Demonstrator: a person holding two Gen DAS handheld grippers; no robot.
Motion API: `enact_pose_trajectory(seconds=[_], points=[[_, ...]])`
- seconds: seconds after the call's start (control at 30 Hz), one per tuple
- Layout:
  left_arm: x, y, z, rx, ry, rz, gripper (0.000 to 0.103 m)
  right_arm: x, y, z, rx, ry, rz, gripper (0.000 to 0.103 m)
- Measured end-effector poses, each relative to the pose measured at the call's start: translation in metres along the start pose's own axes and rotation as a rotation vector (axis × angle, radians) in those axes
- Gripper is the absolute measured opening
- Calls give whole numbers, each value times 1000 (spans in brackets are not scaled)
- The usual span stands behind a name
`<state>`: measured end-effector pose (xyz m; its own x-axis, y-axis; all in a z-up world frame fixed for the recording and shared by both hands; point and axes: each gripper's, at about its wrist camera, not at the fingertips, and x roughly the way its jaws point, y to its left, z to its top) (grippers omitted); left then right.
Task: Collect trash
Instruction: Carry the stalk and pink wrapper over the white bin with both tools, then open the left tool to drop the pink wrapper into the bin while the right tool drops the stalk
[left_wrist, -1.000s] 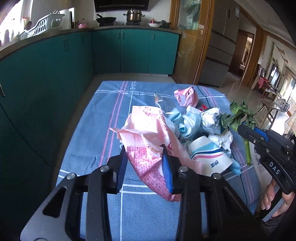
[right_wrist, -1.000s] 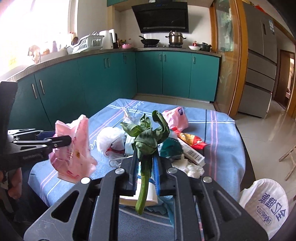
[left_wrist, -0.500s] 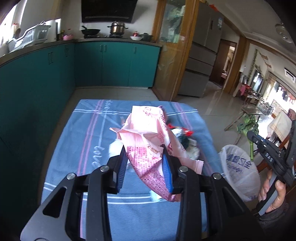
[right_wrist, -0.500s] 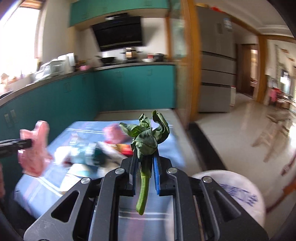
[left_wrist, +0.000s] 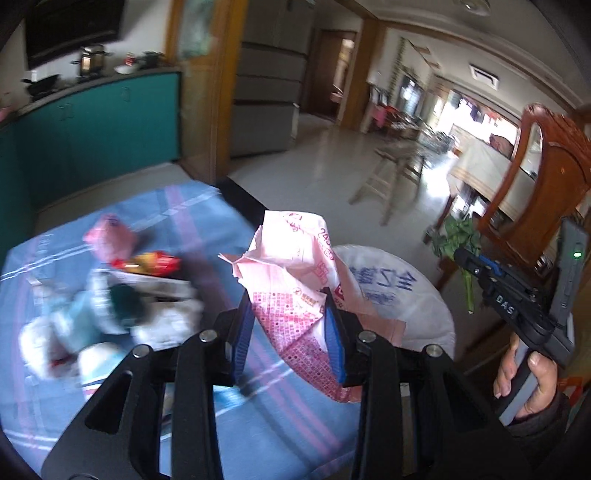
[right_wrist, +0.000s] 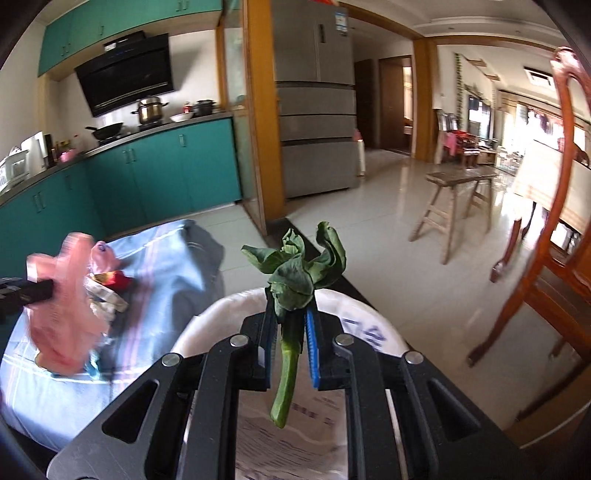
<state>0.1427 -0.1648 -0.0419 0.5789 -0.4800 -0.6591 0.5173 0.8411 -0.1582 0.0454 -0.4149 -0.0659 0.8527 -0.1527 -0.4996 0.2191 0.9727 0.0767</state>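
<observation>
My left gripper (left_wrist: 290, 332) is shut on a crumpled pink plastic bag (left_wrist: 295, 280) and holds it above the table's right edge, next to the white trash bag (left_wrist: 399, 295). My right gripper (right_wrist: 290, 339) is shut on a wilted green leafy vegetable (right_wrist: 299, 273) and holds it over the open white trash bag (right_wrist: 295, 410). The right gripper with the vegetable also shows in the left wrist view (left_wrist: 476, 273). The pink bag shows blurred in the right wrist view (right_wrist: 62, 317). More trash (left_wrist: 110, 306) lies piled on the blue tablecloth (left_wrist: 258, 417).
A wooden chair (right_wrist: 546, 258) stands right of the trash bag. A wooden stool (right_wrist: 454, 210) stands on the tiled floor beyond. Teal kitchen cabinets (right_wrist: 147, 177) and a fridge (right_wrist: 314, 110) are at the back.
Both grippers have swung right, away from the trash pile toward the white trash bag. The vegetable is now over the bag's opening. The pink bag is now at the table's right edge.
</observation>
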Motion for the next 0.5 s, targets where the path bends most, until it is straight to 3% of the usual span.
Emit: enact_pose_trajectory(seconds=[0.13,0.3,0.33,0.43,0.5], points=[[66,-49,1,54,87,-105,38,-5,-14,-4,-7,10,-42,15],[131,-85,-14,126,209,-114,42,9,-23,-9,7,54,-37,15],[136,-87,-17,129,224,-109,48,13,-22,-10,10,64,-30,15],[133,-82,-20,128,212,-93,78,31,-16,-13,23,115,-10,15],[120,-75,-24,129,183,-83,85,42,-12,-15,29,149,-6,18]])
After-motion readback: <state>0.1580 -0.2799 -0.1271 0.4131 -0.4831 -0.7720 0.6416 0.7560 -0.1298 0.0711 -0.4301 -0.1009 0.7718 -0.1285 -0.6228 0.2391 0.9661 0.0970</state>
